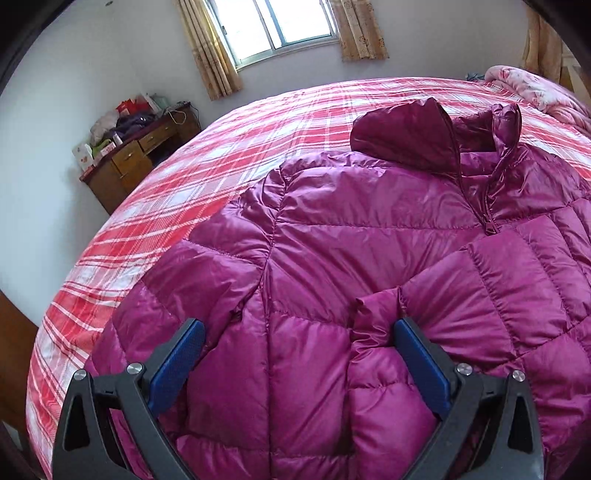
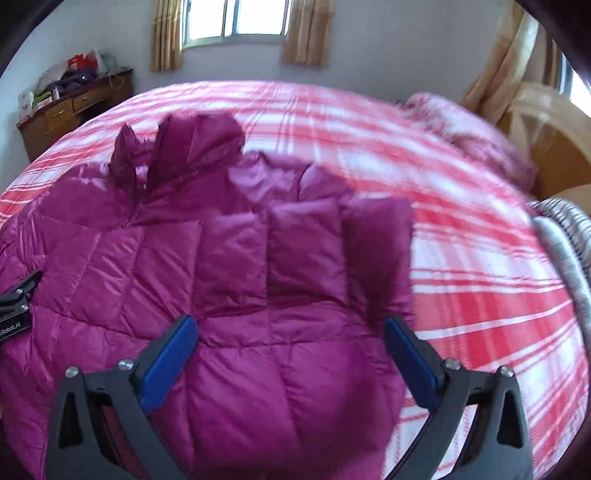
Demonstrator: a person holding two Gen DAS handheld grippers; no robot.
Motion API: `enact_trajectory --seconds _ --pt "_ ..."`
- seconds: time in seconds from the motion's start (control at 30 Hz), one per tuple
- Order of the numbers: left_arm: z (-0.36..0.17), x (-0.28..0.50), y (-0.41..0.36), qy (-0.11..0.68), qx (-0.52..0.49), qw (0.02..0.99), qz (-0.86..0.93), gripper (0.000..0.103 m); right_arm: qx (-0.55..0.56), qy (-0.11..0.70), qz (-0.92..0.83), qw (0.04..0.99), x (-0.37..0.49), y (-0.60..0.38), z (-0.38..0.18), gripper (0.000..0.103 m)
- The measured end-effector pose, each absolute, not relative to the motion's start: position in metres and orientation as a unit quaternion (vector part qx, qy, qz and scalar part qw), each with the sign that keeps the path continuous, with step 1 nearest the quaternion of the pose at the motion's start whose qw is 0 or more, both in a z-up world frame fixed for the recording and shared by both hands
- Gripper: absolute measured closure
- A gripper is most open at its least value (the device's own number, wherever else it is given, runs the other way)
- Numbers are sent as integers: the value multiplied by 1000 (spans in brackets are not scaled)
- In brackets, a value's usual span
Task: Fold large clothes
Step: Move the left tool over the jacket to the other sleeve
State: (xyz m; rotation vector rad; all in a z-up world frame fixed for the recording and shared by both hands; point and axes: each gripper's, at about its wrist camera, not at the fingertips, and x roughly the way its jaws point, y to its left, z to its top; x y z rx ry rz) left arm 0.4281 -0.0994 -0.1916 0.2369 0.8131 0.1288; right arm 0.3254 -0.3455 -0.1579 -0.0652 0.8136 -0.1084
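Note:
A magenta quilted down jacket (image 1: 362, 236) lies front up on a bed with a red and white plaid cover (image 1: 207, 166). Its hood (image 1: 402, 133) points toward the far wall. One sleeve is folded across the chest (image 2: 303, 251). My left gripper (image 1: 299, 332) is open just above the jacket's lower part, with nothing between its blue pads (image 1: 184, 350). My right gripper (image 2: 290, 332) is open above the jacket's right side (image 2: 258, 387), empty. The left gripper's tip shows at the left edge of the right wrist view (image 2: 18, 295).
A wooden desk (image 1: 136, 158) with bags and clutter stands by the far left wall. A pink floral quilt (image 1: 535, 88) is bunched at the bed's far right corner. A wooden headboard (image 2: 554, 147) and a striped grey fabric (image 2: 565, 236) are at right. A curtained window (image 1: 280, 26) is behind.

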Motion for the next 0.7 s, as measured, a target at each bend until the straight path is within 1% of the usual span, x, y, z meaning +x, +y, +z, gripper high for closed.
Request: enact_trajectory --seconds 0.13,0.23,0.3,0.4,0.43,0.47,0.5,0.6,0.7 --pt "-192 429 -98 398 108 909 59 1 -10 403 -44 914 312 -337 -157 1" --pt "-193 429 -99 400 109 908 59 1 -10 415 -54 908 315 -332 -169 1" --pt "-193 429 -99 400 109 908 57 1 3 439 -49 897 319 -334 -184 1" --pt "-193 429 -99 398 111 909 59 1 13 448 -46 893 321 -336 -181 2" --pt "-193 428 -100 397 112 909 60 1 11 446 -49 894 318 -336 -179 5" --pt "-192 427 -100 395 112 910 61 1 10 437 -52 898 312 -335 -172 12" --pt "-193 426 -99 394 110 910 61 1 15 427 -53 903 308 -335 -166 14" --pt "-193 425 -96 396 100 911 58 1 37 386 -39 921 295 -327 -145 13" --pt "-192 425 -91 398 84 912 52 1 32 384 2 923 298 -306 -143 13"
